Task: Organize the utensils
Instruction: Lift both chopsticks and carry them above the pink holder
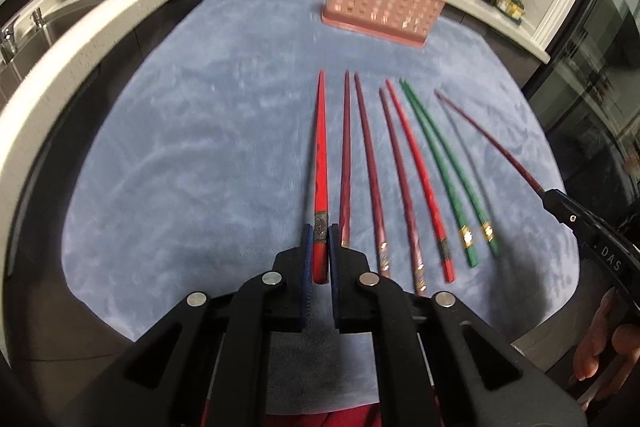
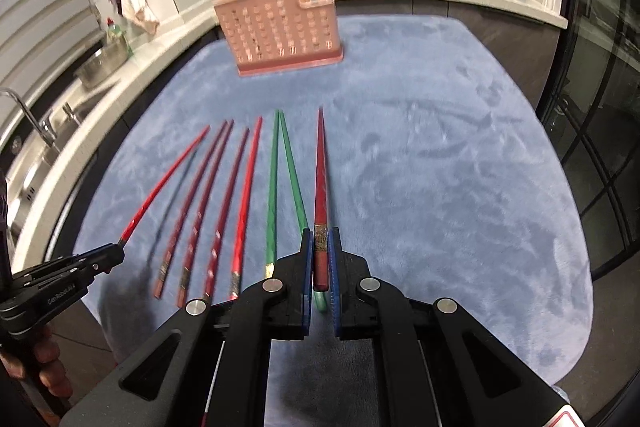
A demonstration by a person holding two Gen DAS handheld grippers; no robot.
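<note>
We pinch one red chopstick (image 1: 320, 163) in the left gripper (image 1: 319, 251) and a darker one (image 2: 321, 179) in the right gripper (image 2: 320, 259), both near their thick ends and raised over the blue cloth (image 1: 180, 147), probably to carry them to the pink holder (image 1: 380, 1).

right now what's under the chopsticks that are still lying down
The blue fleece mat lies under the loose chopsticks. Whatever the mat rests on is covered, apart from dark edges around it.
</note>
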